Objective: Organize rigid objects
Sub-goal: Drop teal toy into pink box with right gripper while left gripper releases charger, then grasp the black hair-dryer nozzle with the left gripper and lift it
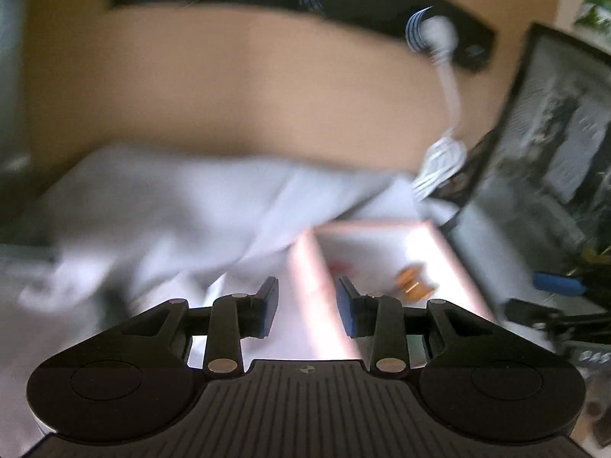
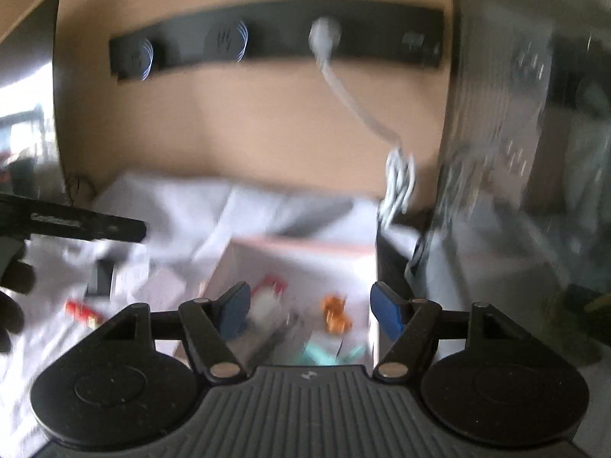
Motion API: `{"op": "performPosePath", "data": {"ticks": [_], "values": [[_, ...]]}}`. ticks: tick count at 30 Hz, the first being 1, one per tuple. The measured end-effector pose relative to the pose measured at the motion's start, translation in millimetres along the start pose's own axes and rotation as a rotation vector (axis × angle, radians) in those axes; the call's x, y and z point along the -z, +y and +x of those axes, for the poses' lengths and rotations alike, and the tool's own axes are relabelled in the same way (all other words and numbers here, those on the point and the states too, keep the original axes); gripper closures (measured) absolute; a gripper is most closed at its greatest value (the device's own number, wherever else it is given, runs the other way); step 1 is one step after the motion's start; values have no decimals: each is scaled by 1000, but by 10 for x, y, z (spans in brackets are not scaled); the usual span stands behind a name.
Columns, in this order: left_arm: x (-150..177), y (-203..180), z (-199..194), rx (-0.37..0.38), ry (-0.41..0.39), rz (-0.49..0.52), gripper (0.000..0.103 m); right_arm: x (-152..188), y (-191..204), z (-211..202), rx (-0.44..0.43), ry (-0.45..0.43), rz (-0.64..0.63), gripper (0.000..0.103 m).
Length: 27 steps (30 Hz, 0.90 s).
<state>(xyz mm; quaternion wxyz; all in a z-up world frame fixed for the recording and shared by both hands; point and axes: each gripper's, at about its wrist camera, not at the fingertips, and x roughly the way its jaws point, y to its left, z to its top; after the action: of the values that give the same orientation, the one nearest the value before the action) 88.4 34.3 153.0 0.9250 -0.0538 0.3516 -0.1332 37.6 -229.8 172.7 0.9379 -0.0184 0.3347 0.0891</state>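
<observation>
My left tool is nearest, its blue pads a narrow gap apart with the pink rim of the tray lying between them; through the blur I cannot tell whether they press on it. My right tool hangs over the tray's inside with its pads set wide and nothing gripped.

The tray is shallow and pale, edged in pink. Inside I count one orange piece, one red-and-white piece and something teal at the near edge; blur hides any finer detail. Its right side runs just beside a dark upright case, so there is little room that way.

Left of the tray, on the white cloth over the table, lie one small red thing and one dark block, with open cloth around them.

Beyond, the tan wall carries a black strip with one white cable hanging from it.
</observation>
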Motion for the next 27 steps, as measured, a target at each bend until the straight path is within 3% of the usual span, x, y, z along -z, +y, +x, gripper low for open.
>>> {"op": "performPosePath", "data": {"ticks": [5, 10, 18, 27], "values": [[579, 660, -210, -132, 28, -93, 67, 444, 236, 21, -43, 85, -93, 33], [840, 1229, -350, -221, 60, -185, 67, 749, 575, -50, -51, 110, -181, 33], [758, 1272, -155, -145, 47, -208, 67, 729, 1033, -56, -97, 117, -213, 33], [413, 1558, 325, -138, 60, -348, 67, 760, 1194, -62, -103, 144, -173, 33]]}}
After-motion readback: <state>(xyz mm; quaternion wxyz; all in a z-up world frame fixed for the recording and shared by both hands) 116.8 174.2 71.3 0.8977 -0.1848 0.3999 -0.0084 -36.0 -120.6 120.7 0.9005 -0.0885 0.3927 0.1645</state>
